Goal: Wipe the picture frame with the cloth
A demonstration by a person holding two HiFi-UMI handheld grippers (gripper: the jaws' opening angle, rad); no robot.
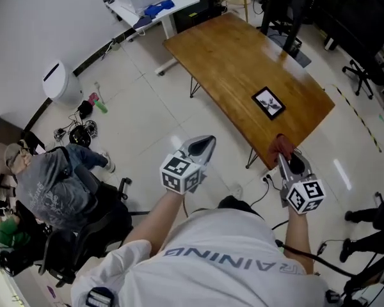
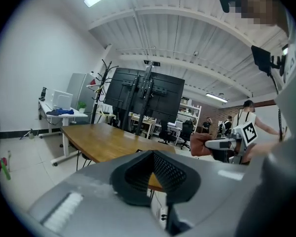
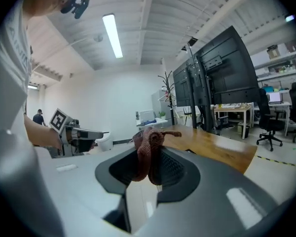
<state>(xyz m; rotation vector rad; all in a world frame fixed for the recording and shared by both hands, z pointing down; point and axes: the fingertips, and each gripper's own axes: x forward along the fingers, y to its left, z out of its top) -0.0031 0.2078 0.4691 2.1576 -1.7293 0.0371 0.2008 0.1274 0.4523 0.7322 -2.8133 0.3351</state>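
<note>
On the wooden table (image 1: 230, 56): the picture frame (image 1: 268, 102) is laid flat near the close end, untouched.
Right gripper (image 1: 288, 160): clamped on the reddish cloth (image 1: 280, 147), just short of the table edge.
Left gripper (image 1: 203, 144): jaws pressed together, empty — held over the floor.
Progress: cloth is in the grip; wiping is judged not yet begun.
Surroundings: a seated person (image 1: 51, 184) and cables (image 1: 80, 133) at left, well apart; nothing is seen between cloth and frame.
</note>
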